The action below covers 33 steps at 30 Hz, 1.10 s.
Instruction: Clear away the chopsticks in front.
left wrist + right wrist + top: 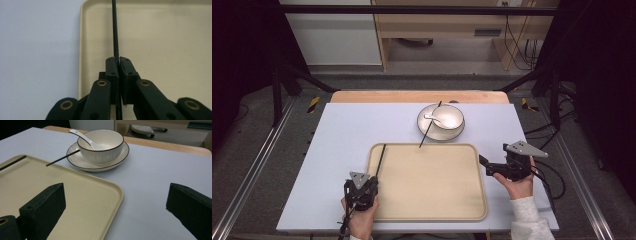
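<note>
One thin black chopstick (114, 27), clamped

In your left gripper view, the black chopstick (115, 30) runs off the top edge, so its far tip is cut away, and its lower length disappears between the closed jaws of your left gripper (119, 61). The cream tray (160, 37) spills past the top, right and bottom edges there.

In your right gripper view, both jaws of the right gripper (115, 202) are cropped at the bottom and right, and a second chopstick (62, 158) vanishes behind the bowl (101, 145). The spoon (82, 137) hides its scoop inside that bowl.

From the high view, your hands (361, 220) are cut off at the bottom edge.
</note>
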{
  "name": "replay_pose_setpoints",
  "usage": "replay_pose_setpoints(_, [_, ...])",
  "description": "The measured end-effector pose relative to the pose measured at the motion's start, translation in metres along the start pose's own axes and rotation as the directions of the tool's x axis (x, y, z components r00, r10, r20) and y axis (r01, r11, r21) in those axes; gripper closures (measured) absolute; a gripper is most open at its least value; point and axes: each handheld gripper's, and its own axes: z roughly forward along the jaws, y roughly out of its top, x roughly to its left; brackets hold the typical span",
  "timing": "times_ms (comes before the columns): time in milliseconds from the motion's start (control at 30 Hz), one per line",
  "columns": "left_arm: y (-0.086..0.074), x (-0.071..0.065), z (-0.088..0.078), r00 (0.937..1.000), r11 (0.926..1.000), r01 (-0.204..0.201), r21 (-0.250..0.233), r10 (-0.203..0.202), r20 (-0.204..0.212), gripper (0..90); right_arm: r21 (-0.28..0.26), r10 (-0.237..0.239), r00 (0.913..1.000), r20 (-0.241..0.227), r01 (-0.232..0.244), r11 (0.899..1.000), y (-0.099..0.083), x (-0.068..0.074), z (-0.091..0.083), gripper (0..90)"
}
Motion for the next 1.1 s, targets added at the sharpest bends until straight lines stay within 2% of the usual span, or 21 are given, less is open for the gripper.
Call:
replay_pose_setpoints(167, [0.001, -0.001, 0.001, 0.9998, 0.9995, -0.015, 0.026, 0.015, -0.009, 85.2, 0.000, 0.000, 1.0000, -0.001, 0.000, 1.000, 0.000, 0.000, 0.000, 3.0])
replay_pose_setpoints(300, [0.002, -0.002, 0.001, 0.9998, 0.9995, -0.017, 0.026, 0.017, -0.012, 85.0, -0.001, 0.000, 1.0000, -0.001, 0.000, 1.000, 0.000, 0.000, 0.000, 3.0])
replay_pose_setpoints(433, [0.004, -0.001, 0.001, 0.9998, 0.9992, -0.021, 0.035, 0.021, 0.000, 82.7, 0.000, 0.000, 1.0000, -0.001, 0.000, 1.000, 0.000, 0.000, 0.000, 2.9])
replay_pose_setpoints(567, [0.006, 0.000, -0.001, 0.9998, 0.9996, -0.018, 0.021, 0.018, 0.011, 77.7, -0.003, 0.003, 1.0000, -0.003, -0.003, 1.000, 0.000, 0.000, -0.001, 2.8])
replay_pose_setpoints(600, [0.010, 0.001, -0.003, 0.9993, 0.9999, -0.015, 0.000, 0.015, 0.034, 75.9, -0.006, 0.003, 1.0000, 0.001, -0.003, 1.000, 0.000, 0.000, -0.001, 2.8])
replay_pose_setpoints(700, [0.018, 0.003, -0.006, 0.9975, 0.9994, -0.014, -0.033, 0.016, 0.069, 70.0, -0.007, 0.003, 1.0000, 0.002, -0.003, 1.000, 0.001, -0.001, -0.002, 2.8])
replay_pose_setpoints(800, [0.029, 0.004, -0.007, 0.9927, 0.9976, -0.025, -0.065, 0.032, 0.116, 63.1, -0.011, 0.005, 1.0000, 0.004, -0.005, 1.000, 0.001, -0.001, -0.002, 2.7])
replay_pose_setpoints(867, [0.036, 0.003, -0.008, 0.9900, 0.9962, -0.040, -0.077, 0.050, 0.132, 59.1, -0.012, 0.009, 1.0000, 0.002, -0.009, 1.000, 0.001, -0.001, -0.002, 2.7])
replay_pose_setpoints(967, [0.049, 0.000, -0.007, 0.9841, 0.9915, -0.047, -0.122, 0.067, 0.165, 52.1, -0.013, 0.008, 1.0000, 0.006, -0.008, 1.000, 0.001, -0.001, -0.003, 2.7])
replay_pose_setpoints(1033, [0.056, -0.001, -0.006, 0.9767, 0.9876, -0.064, -0.143, 0.092, 0.194, 48.0, -0.015, 0.005, 1.0000, 0.005, -0.005, 1.000, 0.001, -0.002, -0.003, 2.7])
replay_pose_setpoints(1100, [0.065, -0.005, -0.004, 0.9718, 0.9830, -0.083, -0.164, 0.117, 0.205, 45.0, -0.015, 0.006, 1.0000, 0.005, -0.006, 1.000, 0.001, -0.002, -0.003, 2.6])
